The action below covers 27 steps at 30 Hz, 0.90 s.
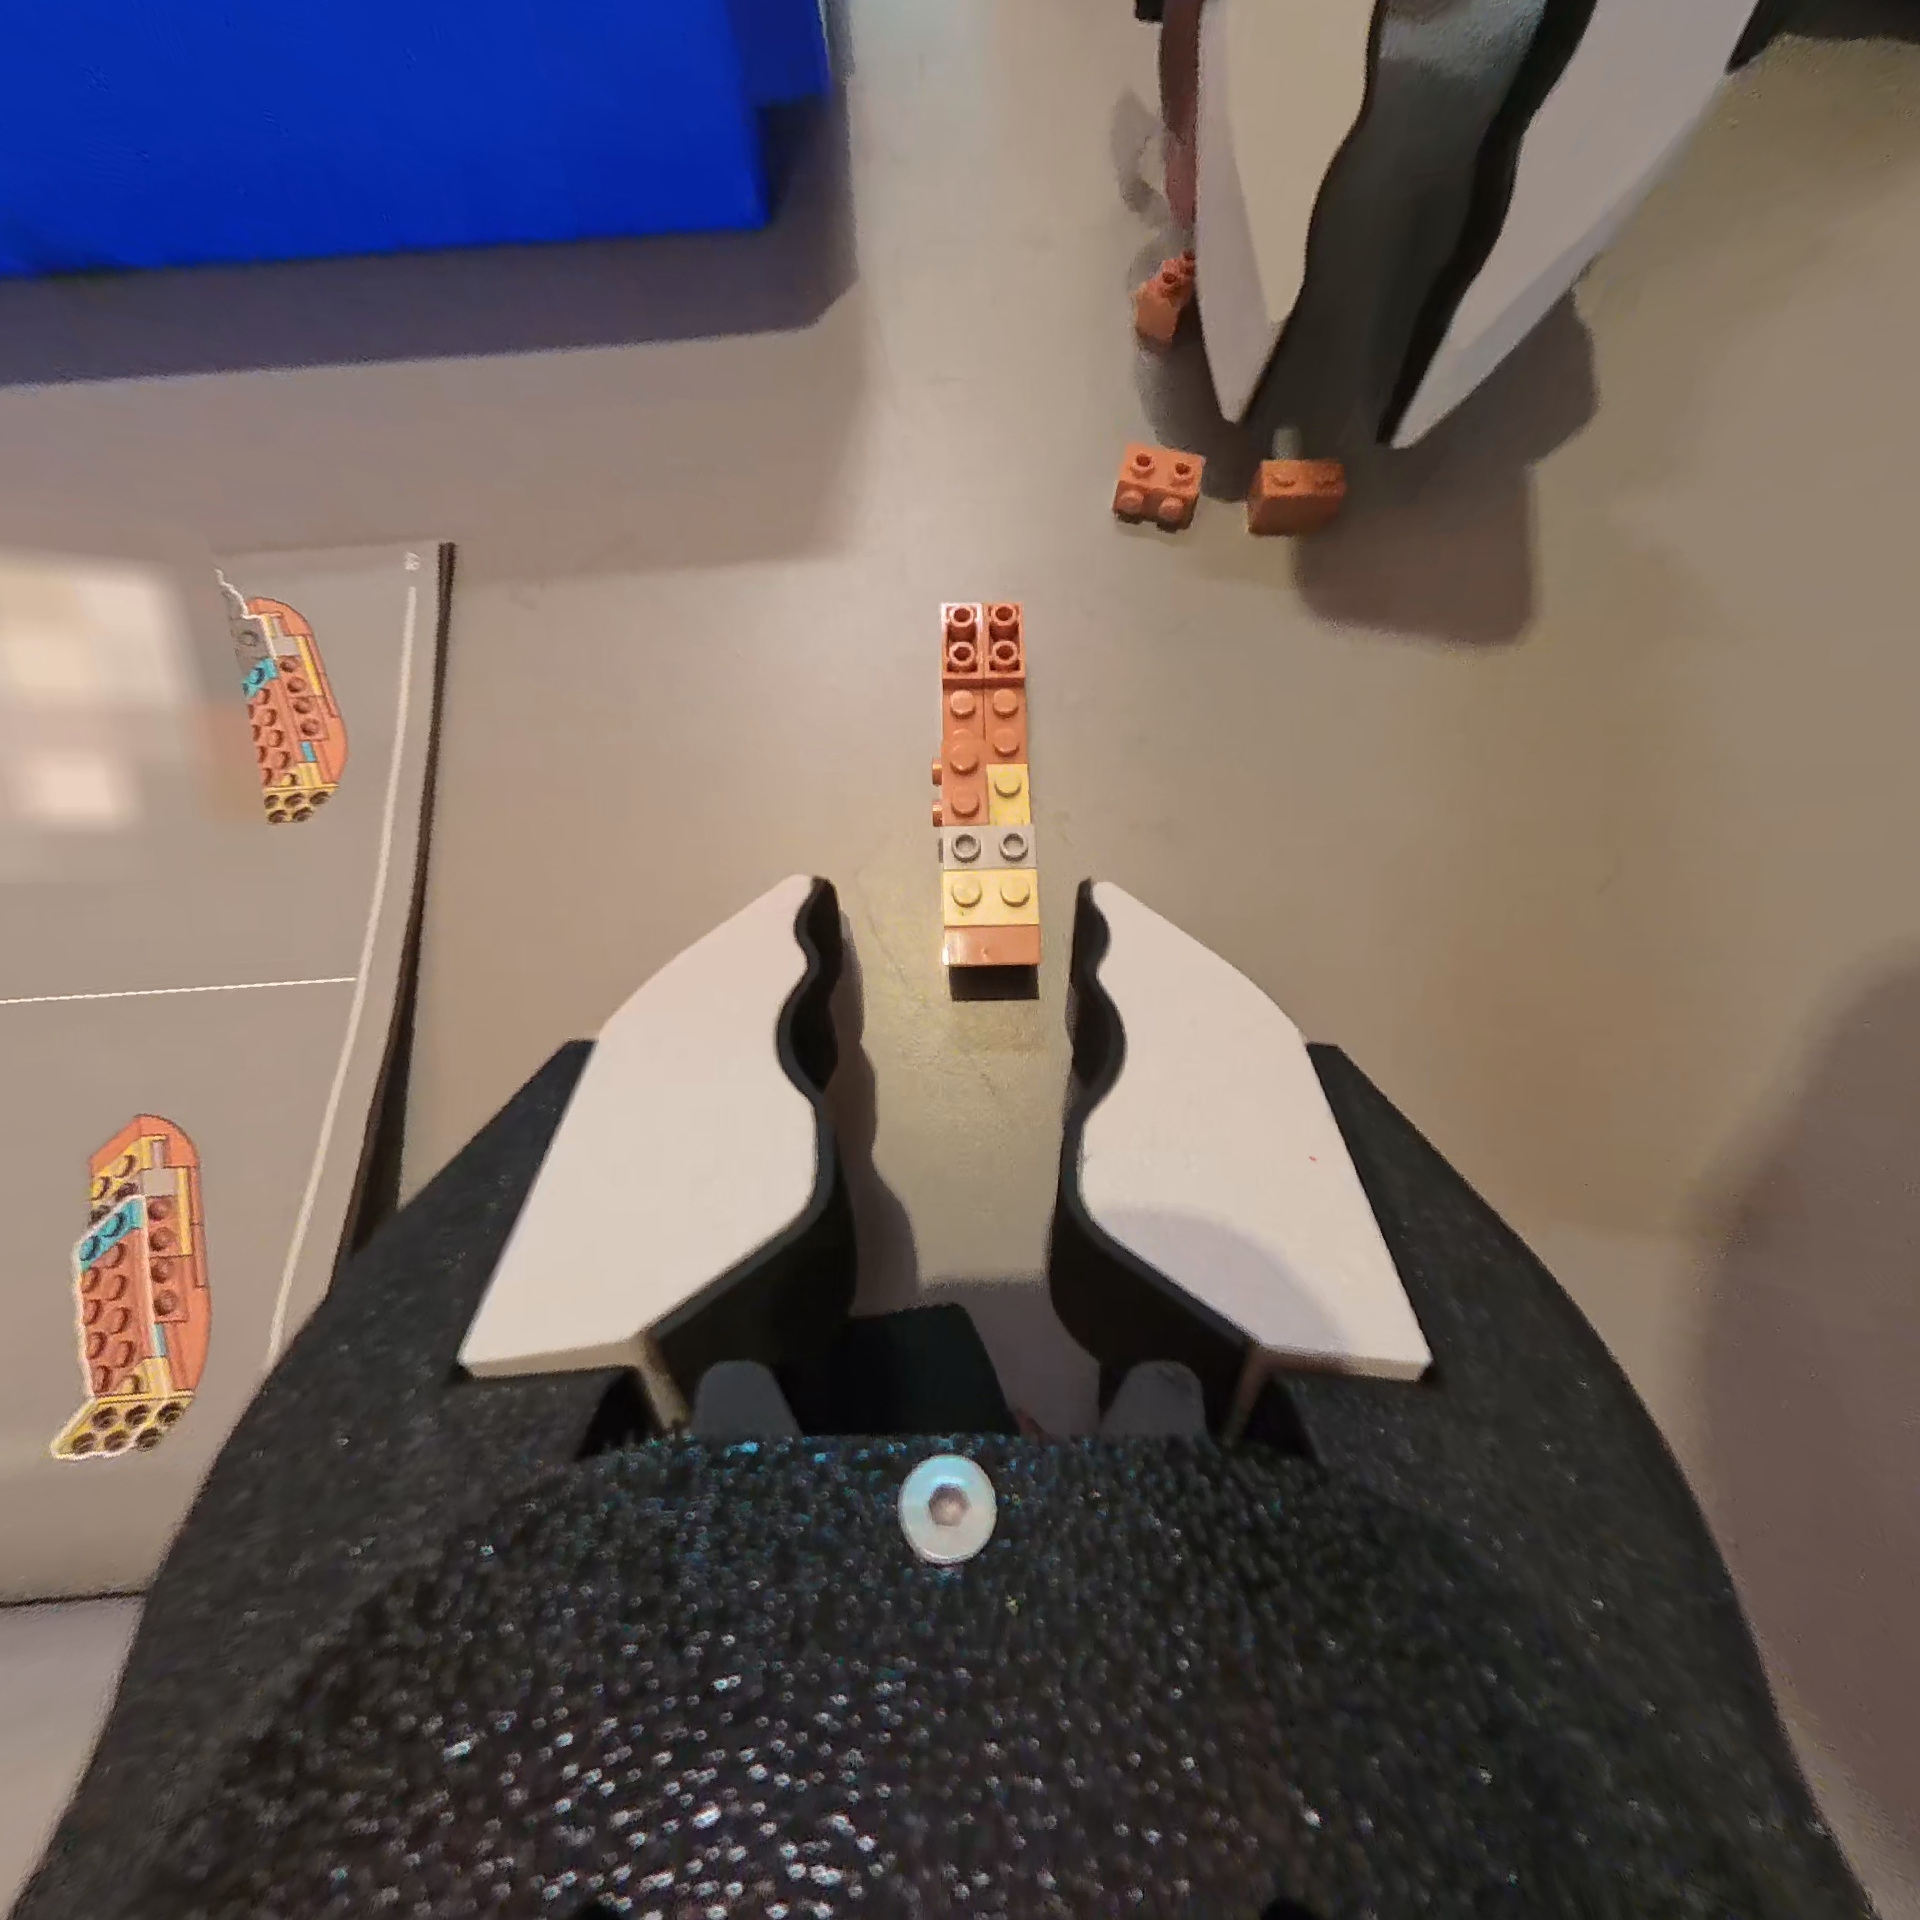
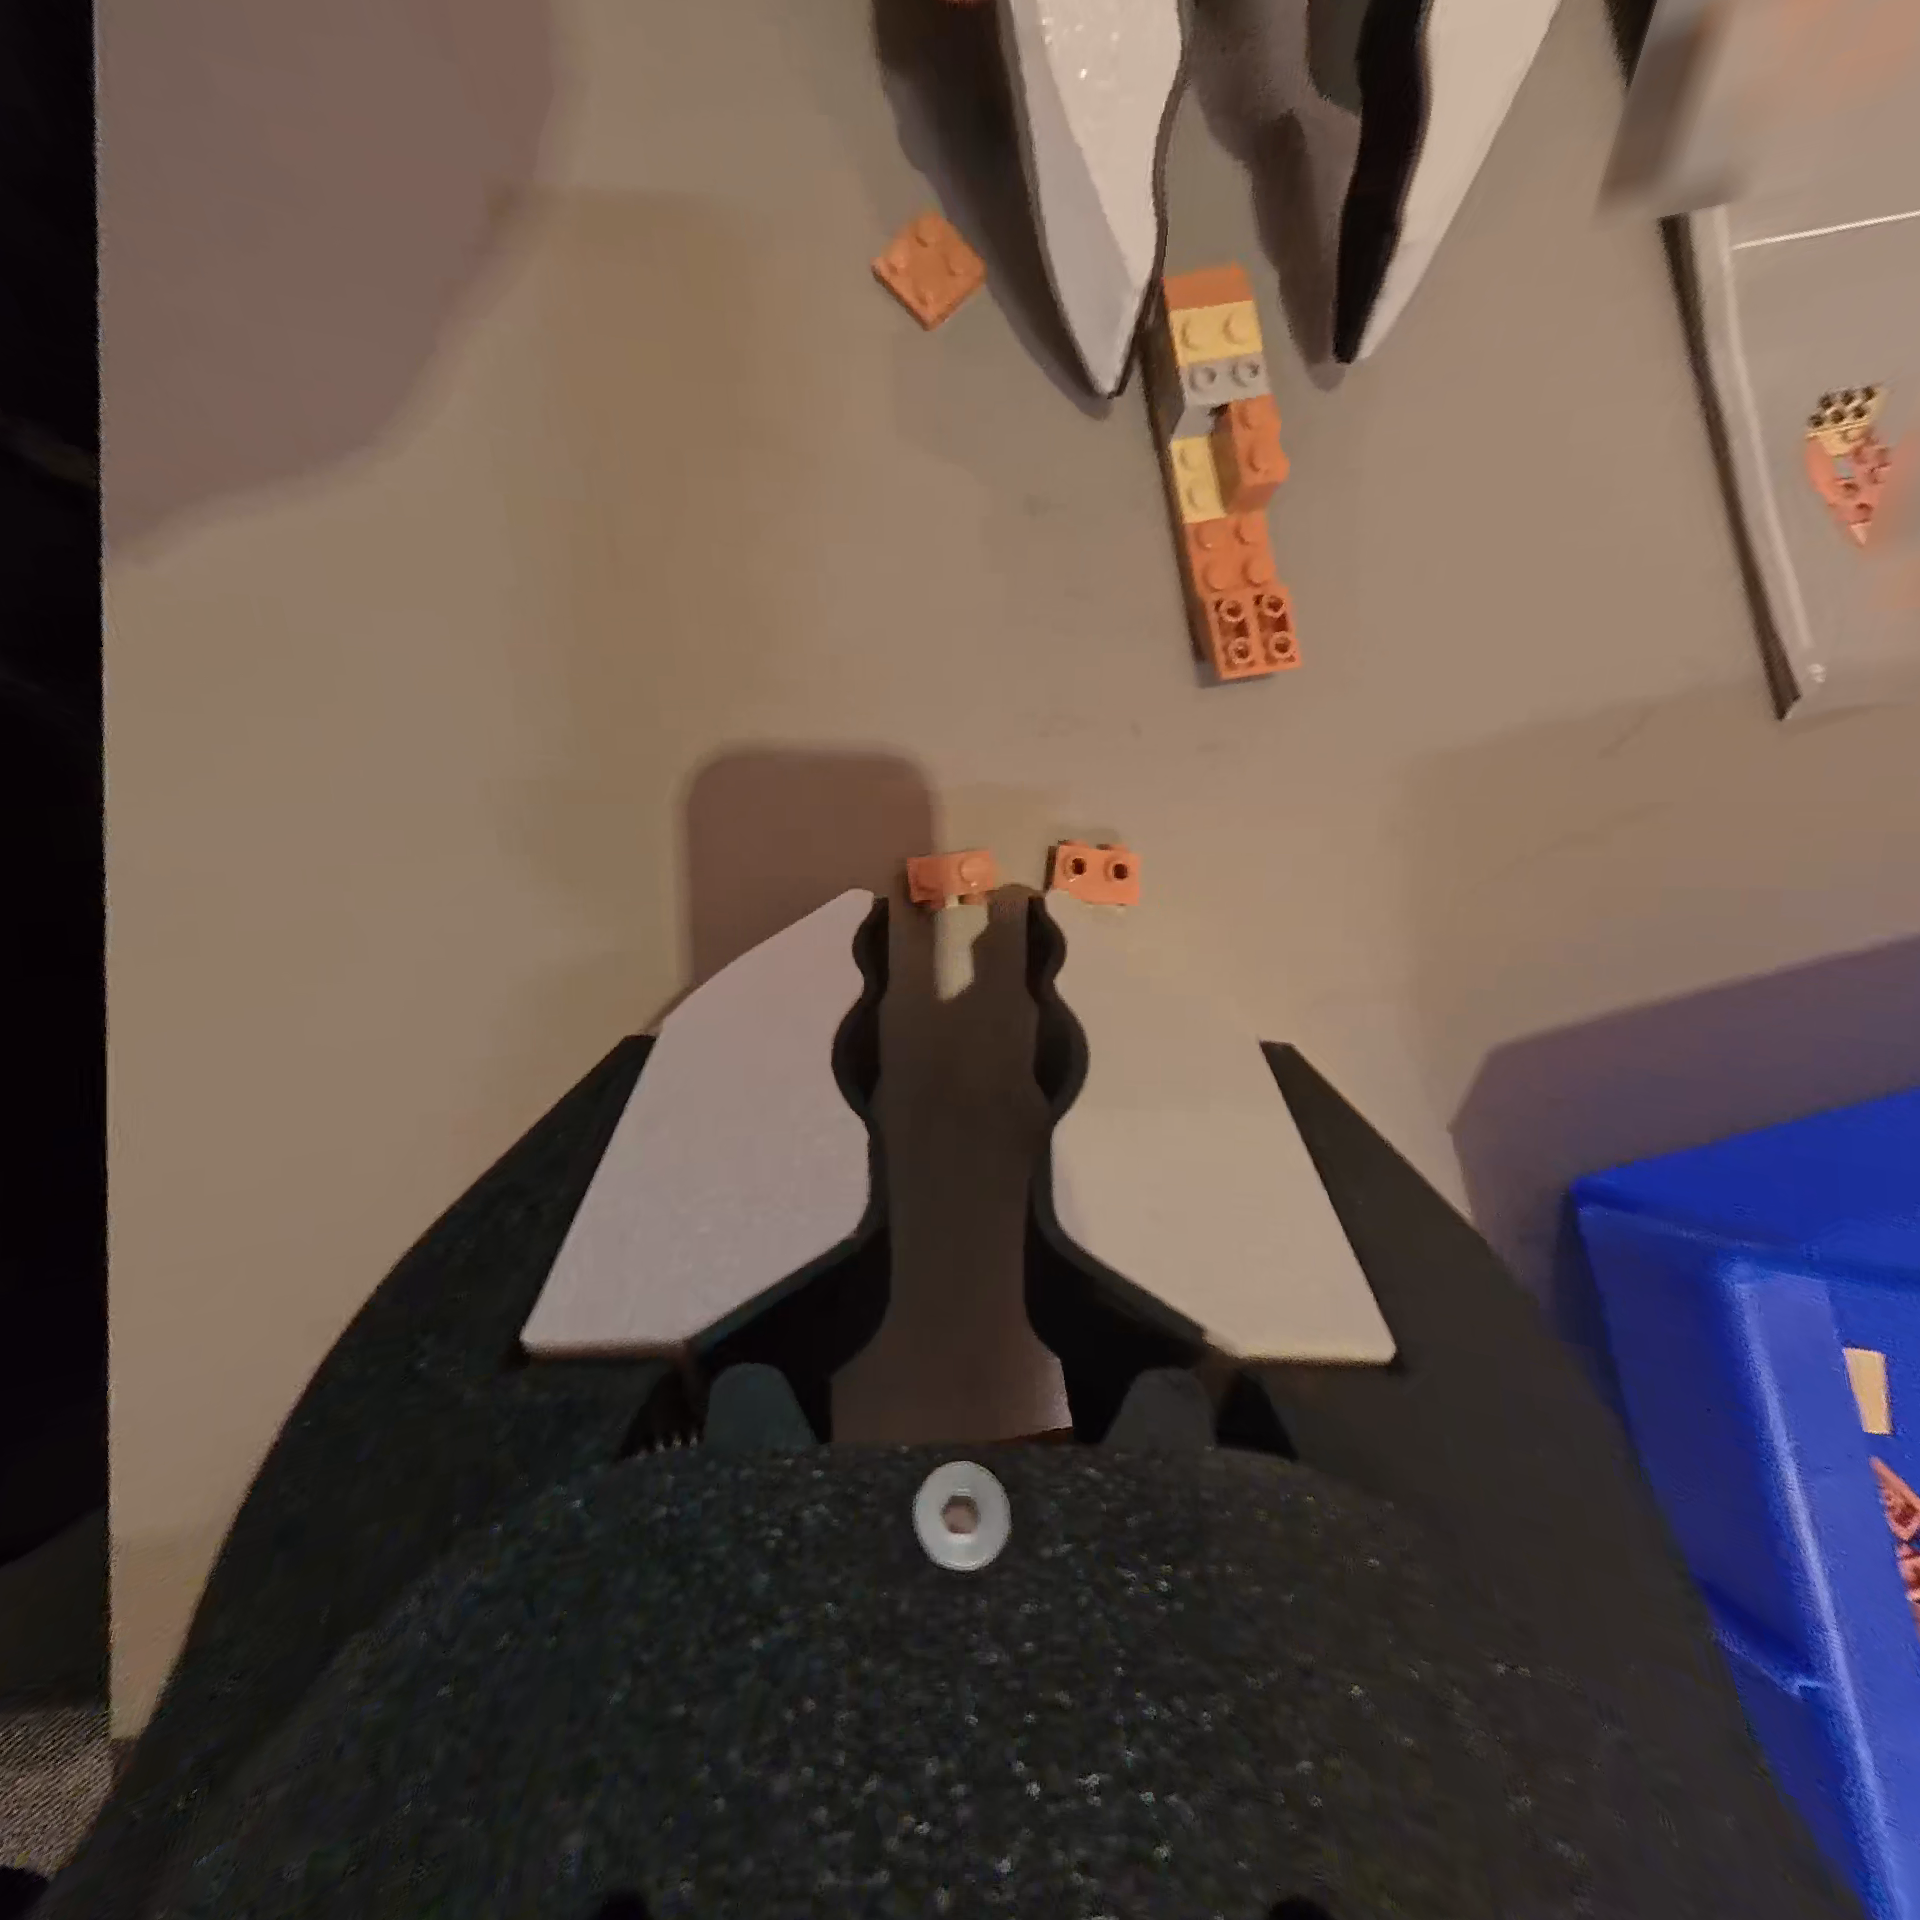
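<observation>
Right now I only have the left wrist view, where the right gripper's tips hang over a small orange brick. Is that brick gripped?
Observer: No. The right wrist view shows the right gripper with its jaws apart. The small orange brick lies on the table just beyond the tips.
Operator: Are there any loose pieces outside my frame?
Observer: Yes. A flat orange plate lies next to the left gripper, apart from the brick assembly.
Operator: My view doesn't show inside the blue bin. Is anything in it?
Observer: Yes. The blue bin holds a tan piece and some orange-red pieces.
</observation>
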Each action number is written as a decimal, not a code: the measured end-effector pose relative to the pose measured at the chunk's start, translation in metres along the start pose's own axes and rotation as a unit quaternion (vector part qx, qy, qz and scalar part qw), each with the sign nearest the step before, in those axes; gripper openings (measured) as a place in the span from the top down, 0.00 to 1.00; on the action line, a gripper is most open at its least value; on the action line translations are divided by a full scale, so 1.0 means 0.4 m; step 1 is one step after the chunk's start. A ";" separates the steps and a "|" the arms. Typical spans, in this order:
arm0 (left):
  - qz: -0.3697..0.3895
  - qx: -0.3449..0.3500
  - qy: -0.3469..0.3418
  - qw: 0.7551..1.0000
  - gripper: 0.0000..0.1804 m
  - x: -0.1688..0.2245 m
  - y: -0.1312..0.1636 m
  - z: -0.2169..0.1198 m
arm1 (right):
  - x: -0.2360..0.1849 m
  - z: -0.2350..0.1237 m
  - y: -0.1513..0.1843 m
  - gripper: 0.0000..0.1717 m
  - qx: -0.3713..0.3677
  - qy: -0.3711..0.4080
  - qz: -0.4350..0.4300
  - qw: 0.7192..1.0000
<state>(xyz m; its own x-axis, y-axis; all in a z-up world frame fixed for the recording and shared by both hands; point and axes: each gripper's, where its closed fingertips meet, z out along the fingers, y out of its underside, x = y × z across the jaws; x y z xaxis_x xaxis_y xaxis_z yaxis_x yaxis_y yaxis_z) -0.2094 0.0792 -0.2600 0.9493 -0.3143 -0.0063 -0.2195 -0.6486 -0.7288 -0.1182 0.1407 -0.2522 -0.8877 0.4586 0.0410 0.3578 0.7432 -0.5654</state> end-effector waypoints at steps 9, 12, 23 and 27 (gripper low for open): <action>0.024 -0.010 0.007 1.000 0.85 0.018 0.001 0.008 | 0.010 0.029 -0.005 0.91 -0.007 0.016 -0.011 1.000; 0.030 -0.009 0.011 0.999 0.90 0.031 -0.003 0.012 | 0.008 0.033 -0.018 0.91 0.003 0.013 -0.001 1.000; -0.028 -0.007 -0.010 1.000 0.90 0.050 -0.026 0.032 | 0.062 0.055 -0.125 0.91 0.094 0.079 0.103 0.987; -0.043 0.001 -0.025 0.999 0.90 0.051 -0.034 0.035 | 0.085 0.065 -0.135 0.91 0.095 0.119 0.119 0.981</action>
<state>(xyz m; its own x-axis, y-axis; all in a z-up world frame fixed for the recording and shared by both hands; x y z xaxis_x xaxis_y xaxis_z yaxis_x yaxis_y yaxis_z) -0.1839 0.0915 -0.2598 0.9747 -0.2225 0.0218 -0.1368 -0.6709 -0.7289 -0.1752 0.1035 -0.2419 -0.6851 0.7252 0.0683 0.4658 0.5082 -0.7244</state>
